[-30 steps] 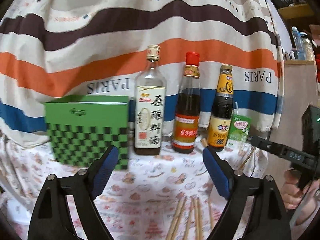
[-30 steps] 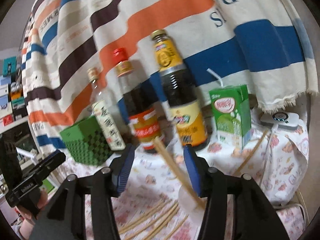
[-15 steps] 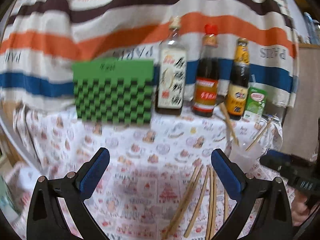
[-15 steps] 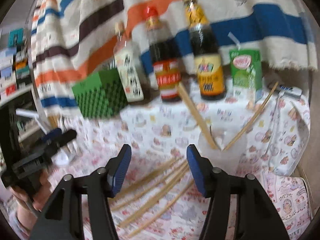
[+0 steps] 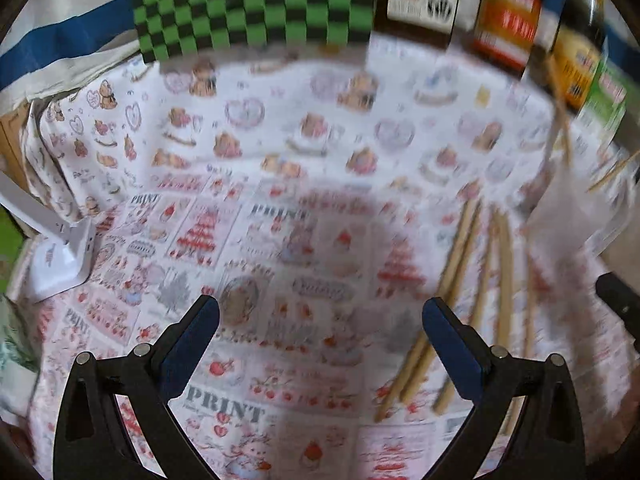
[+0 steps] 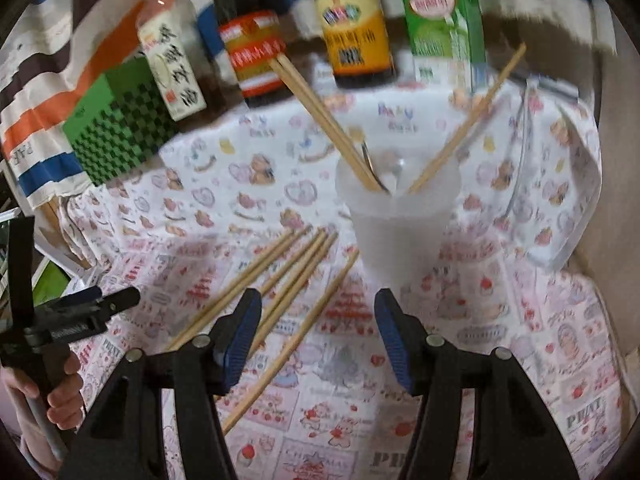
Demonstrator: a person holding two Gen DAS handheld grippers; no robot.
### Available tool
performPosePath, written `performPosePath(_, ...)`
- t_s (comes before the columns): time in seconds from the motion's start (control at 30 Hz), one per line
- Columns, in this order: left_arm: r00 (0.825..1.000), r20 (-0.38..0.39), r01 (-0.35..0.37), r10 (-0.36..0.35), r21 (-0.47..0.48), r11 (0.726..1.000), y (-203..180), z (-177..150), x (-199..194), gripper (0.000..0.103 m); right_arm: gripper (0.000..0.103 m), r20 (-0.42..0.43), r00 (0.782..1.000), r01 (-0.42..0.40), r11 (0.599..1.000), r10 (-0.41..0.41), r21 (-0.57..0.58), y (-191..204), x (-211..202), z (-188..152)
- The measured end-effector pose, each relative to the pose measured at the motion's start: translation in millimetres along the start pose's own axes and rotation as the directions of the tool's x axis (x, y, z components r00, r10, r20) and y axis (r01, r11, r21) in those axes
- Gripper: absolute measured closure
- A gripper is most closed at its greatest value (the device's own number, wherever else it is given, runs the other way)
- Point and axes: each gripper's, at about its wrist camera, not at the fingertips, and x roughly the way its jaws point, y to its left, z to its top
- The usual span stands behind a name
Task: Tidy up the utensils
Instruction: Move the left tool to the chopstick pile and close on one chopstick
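Observation:
Several wooden chopsticks point(image 6: 280, 276) lie loose on the printed tablecloth, left of a frosted plastic cup point(image 6: 396, 216) that holds three chopsticks point(image 6: 324, 120) leaning out. In the left wrist view the loose chopsticks point(image 5: 464, 280) lie right of centre, with the cup point(image 5: 560, 216) blurred at the right. My left gripper point(image 5: 320, 332) is open and empty above the cloth. My right gripper point(image 6: 318, 340) is open and empty, above the near ends of the loose chopsticks, just short of the cup.
A green checkered box point(image 6: 116, 120), three sauce bottles point(image 6: 256, 48) and a green drink carton point(image 6: 444, 28) stand along the back against a striped cloth. A white object point(image 5: 60, 264) lies at the table's left edge. The left gripper also shows in the right wrist view point(image 6: 80, 312).
Both grippers have tilted down and dropped toward the table. The bottles and box slid to the top of both views. The chopsticks and cup now sit close in front. Jaws stay open.

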Motion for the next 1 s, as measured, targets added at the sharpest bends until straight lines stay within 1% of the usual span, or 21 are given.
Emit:
performPosePath(0.03,1.000,-0.011,0.003,-0.003,0.008,1.000,-1.5,-1.5,2.8,0.002,0.046,-0.012,1.000,0.027,1.000,-0.027,-0.006,0.7,3.9,-0.8)
performPosePath(0.07,1.000,-0.022,0.009,-0.008,0.015,1.000,-4.2,-2.1,4.6,0.002,0.046,-0.013,0.999,0.037,0.999,-0.037,-0.008,0.4,6.4,-2.4)
performPosePath(0.13,0.999,-0.039,0.008,-0.007,0.028,1.000,-6.8,-3.9,9.9,0.002,0.046,-0.030,0.999,0.033,0.999,-0.033,-0.006,0.0,9.5,-2.8)
performPosePath(0.17,0.999,-0.046,0.006,-0.004,0.039,0.999,-8.5,-4.6,12.5,0.002,0.046,-0.047,0.999,0.026,1.000,-0.026,0.001,-1.0,10.6,-3.3)
performPosePath(0.27,0.998,-0.057,0.002,0.002,0.073,0.997,-14.8,-7.2,16.6,0.002,0.046,-0.090,0.995,-0.044,0.999,0.046,0.019,-0.8,11.3,-4.1)
performPosePath(0.3,0.998,-0.058,0.003,0.002,0.084,0.996,-17.6,-8.3,16.8,0.002,0.046,-0.095,0.994,-0.055,0.998,0.056,0.015,0.6,11.2,-4.7)
performPosePath(0.4,0.998,-0.063,0.020,-0.013,0.120,0.993,-25.8,-9.3,17.0,0.002,0.046,-0.098,0.995,-0.023,1.000,0.021,-0.015,5.2,12.4,-6.5)
performPosePath(0.47,0.998,-0.063,0.018,-0.009,0.143,0.990,-31.1,-11.1,17.4,0.004,0.046,-0.105,0.994,-0.017,1.000,0.015,-0.011,4.6,13.4,-7.0)
performPosePath(0.5,0.998,-0.061,0.028,-0.018,0.153,0.988,-33.2,-11.6,16.6,0.009,0.046,-0.116,0.993,-0.025,1.000,0.024,-0.002,3.3,14.9,-7.1)
performPosePath(0.53,0.997,-0.061,0.048,-0.039,0.160,0.986,-34.6,-11.6,16.1,0.023,0.046,-0.122,0.992,-0.029,1.000,0.030,0.003,2.1,15.7,-7.1)
performPosePath(0.57,0.995,-0.064,0.089,-0.080,0.164,0.982,-36.1,-12.1,14.1,0.035,0.046,-0.132,0.991,-0.035,0.999,0.037,0.015,0.2,17.0,-7.1)
performPosePath(0.6,0.990,-0.074,0.133,-0.122,0.171,0.976,-38.3,-12.8,12.4,0.060,0.046,-0.136,0.990,-0.038,0.999,0.041,0.023,-1.3,17.7,-7.2)
performPosePath(0.63,0.985,-0.082,0.163,-0.151,0.177,0.971,-40.6,-13.8,10.7,0.078,0.046,-0.140,0.989,-0.043,0.999,0.047,0.033,-3.0,18.2,-7.1)
performPosePath(0.7,0.978,-0.079,0.207,-0.196,0.185,0.961,-45.1,-15.2,6.1,0.081,0.046,-0.143,0.988,-0.047,0.998,0.053,0.049,-5.0,17.5,-7.3)
performPosePath(0.73,0.974,-0.077,0.222,-0.211,0.186,0.957,-46.9,-15.5,4.4,0.085,0.046,-0.144,0.988,-0.050,0.997,0.059,0.059,-5.8,16.8,-7.3)
performPosePath(0.8,0.969,-0.085,0.245,-0.232,0.191,0.951,-50.0,-16.0,2.5,0.086,0.046,-0.153,0.984,-0.080,0.995,0.090,0.067,-5.3,15.7,-7.0)
performPosePath(0.87,0.966,-0.097,0.254,-0.239,0.194,0.948,-52.7,-17.5,2.2,0.086,0.046,-0.153,0.984,-0.085,0.994,0.094,0.062,-4.1,14.8,-7.1)
performPosePath(0.9,0.965,-0.106,0.257,-0.241,0.195,0.946,-54.3,-18.6,2.9,0.086,0.046,-0.151,0.985,-0.075,0.996,0.083,0.057,-3.5,14.7,-7.4)
performPosePath(1.0,0.967,-0.127,0.244,-0.222,0.203,0.948,-57.8,-21.8,6.3,0.086,0.046,-0.154,0.986,-0.062,0.997,0.068,0.043,-1.7,17.0,-7.7)
